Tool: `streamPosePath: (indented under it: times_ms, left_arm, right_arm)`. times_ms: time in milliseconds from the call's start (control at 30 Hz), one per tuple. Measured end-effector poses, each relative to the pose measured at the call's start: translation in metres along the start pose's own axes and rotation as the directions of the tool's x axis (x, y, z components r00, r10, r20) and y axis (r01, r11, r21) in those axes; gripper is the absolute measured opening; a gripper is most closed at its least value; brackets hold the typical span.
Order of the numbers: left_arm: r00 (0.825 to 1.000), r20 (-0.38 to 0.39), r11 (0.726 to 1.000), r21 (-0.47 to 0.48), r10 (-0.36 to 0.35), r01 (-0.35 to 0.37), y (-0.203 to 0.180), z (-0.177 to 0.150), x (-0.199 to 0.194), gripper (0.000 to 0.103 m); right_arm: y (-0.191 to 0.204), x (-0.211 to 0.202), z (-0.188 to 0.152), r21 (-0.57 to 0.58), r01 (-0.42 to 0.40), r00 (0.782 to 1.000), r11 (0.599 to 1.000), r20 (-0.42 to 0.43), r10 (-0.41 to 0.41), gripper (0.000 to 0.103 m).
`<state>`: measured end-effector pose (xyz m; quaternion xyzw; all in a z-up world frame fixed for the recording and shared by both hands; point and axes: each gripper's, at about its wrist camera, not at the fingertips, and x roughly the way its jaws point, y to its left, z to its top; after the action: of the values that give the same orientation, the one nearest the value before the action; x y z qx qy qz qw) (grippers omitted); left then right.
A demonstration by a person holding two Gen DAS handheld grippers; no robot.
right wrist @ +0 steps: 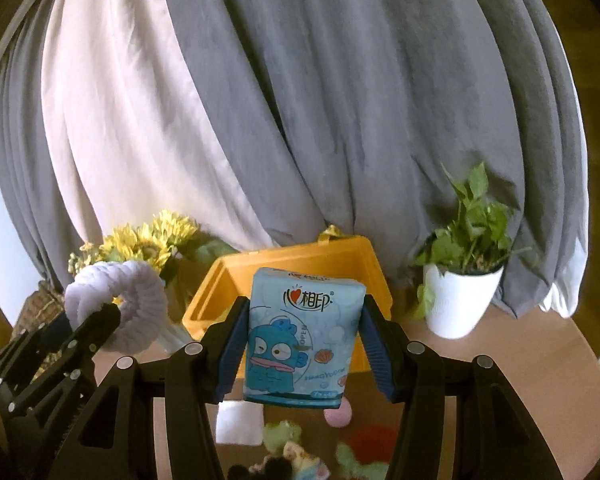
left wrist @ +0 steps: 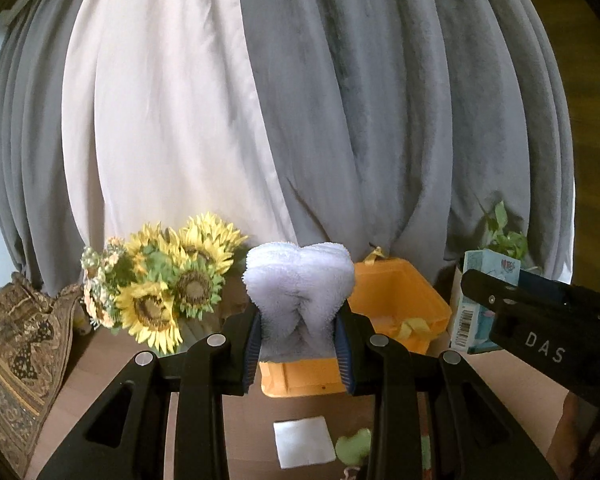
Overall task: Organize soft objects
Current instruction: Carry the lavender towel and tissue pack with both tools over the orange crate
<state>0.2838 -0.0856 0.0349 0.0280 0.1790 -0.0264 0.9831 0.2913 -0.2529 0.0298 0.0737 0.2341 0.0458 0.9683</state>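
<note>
My left gripper (left wrist: 300, 344) is shut on a folded pale lavender towel (left wrist: 300, 280), which bulges above the blue pads and hangs over the near end of an open orange bin (left wrist: 400, 300). The right wrist view shows that towel (right wrist: 128, 304) at the left with the left gripper (right wrist: 92, 332) on it. My right gripper (right wrist: 302, 344) is shut on a light blue tissue pack (right wrist: 300, 336) with a cartoon fish, held upright in front of the orange bin (right wrist: 300, 260). In the left view the tissue pack (left wrist: 484, 300) shows at the right.
Grey and white curtains hang behind the wooden table (right wrist: 540, 360). Sunflowers (left wrist: 168, 280) stand left of the bin, a potted green plant (right wrist: 464, 280) right of it. A white square cloth (left wrist: 304, 440) and small soft toys (right wrist: 288, 440) lie on the table near me. A patterned fabric (left wrist: 16, 360) lies far left.
</note>
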Motion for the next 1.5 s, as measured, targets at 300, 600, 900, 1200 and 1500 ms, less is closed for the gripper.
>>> streamPosePath:
  times_ms: [300,600,900,1200,1500]
  left_arm:
    - [1.0,-0.013,1.0,-0.009,-0.014,0.014,-0.002,0.012,0.033,0.032]
    - [0.998,-0.057,1.0,0.01,-0.021,0.022,-0.004,0.02,0.076,0.032]
    - [0.99,-0.128,0.998,-0.007,-0.06,0.059,-0.002,0.022,0.126,0.032]
    - [0.979,-0.199,0.999,0.011,-0.04,0.043,-0.004,0.019,0.169,0.032]
    - [0.954,-0.295,0.998,0.014,-0.053,0.06,-0.01,0.009,0.217,0.034]
  right_arm:
    - [-0.006,0.03,0.019,0.0,-0.008,1.0,1.0,0.001,0.008,0.055]
    - [-0.013,0.066,0.036,-0.015,0.033,0.999,0.999,-0.014,-0.034,0.055]
    - [-0.014,0.108,0.046,-0.045,0.043,0.998,0.998,-0.053,-0.046,0.055]
    - [-0.016,0.148,0.047,-0.069,0.048,0.993,0.996,-0.105,-0.055,0.055]
    - [-0.025,0.191,0.038,-0.073,0.047,0.979,0.996,-0.195,-0.061,0.055]
